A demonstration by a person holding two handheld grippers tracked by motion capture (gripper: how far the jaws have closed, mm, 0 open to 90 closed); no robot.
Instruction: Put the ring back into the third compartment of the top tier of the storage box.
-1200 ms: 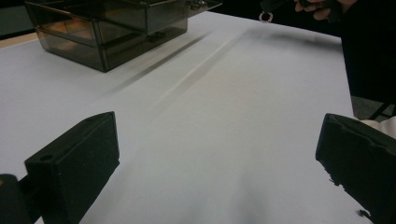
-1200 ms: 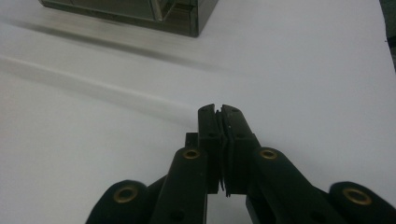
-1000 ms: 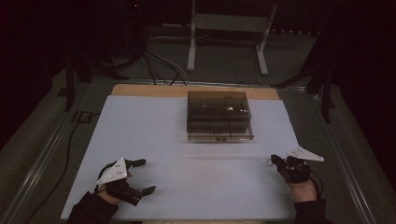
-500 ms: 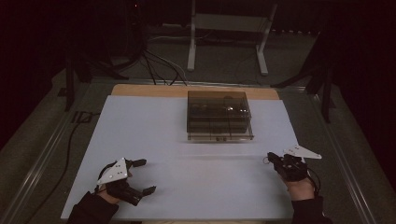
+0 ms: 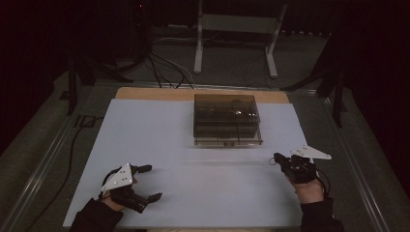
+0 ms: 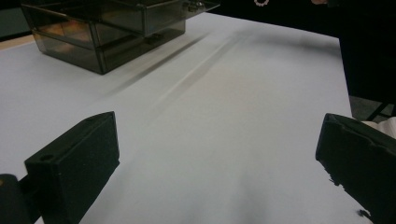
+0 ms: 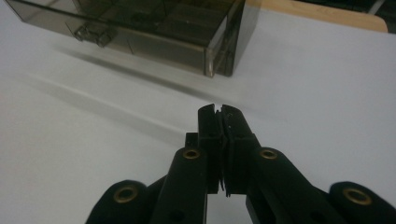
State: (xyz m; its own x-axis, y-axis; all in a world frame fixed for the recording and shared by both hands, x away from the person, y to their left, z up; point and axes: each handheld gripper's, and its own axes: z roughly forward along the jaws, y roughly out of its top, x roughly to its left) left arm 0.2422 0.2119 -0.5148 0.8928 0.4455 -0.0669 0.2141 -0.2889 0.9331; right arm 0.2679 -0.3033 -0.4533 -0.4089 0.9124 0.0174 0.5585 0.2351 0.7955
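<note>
Near edge: left gripper [image 5: 145, 182] is resting low on the white table sheet [image 5: 159, 140], jaws spread wide, nothing between them. Right gripper [image 5: 277, 158] is hovering at the right side, jaws pressed together, empty.

Beyond them, well apart from both: smoked translucent plastic compartment box [image 5: 226, 119] is sitting mid-table, lid down, small clasps [image 7: 92, 34] facing the person.

Judgement: approach the latch side squarely, right tip to one clasp, left spread to steady the box so it doesn't slide on the smooth sheet.

Dim lab or recording studio. White sheet [image 5: 159, 145] covers a wooden table [image 5: 145, 93]; metal stand legs [image 5: 198, 48] and loose cables [image 5: 159, 67] on grey floor behind; dark surroundings.
</note>
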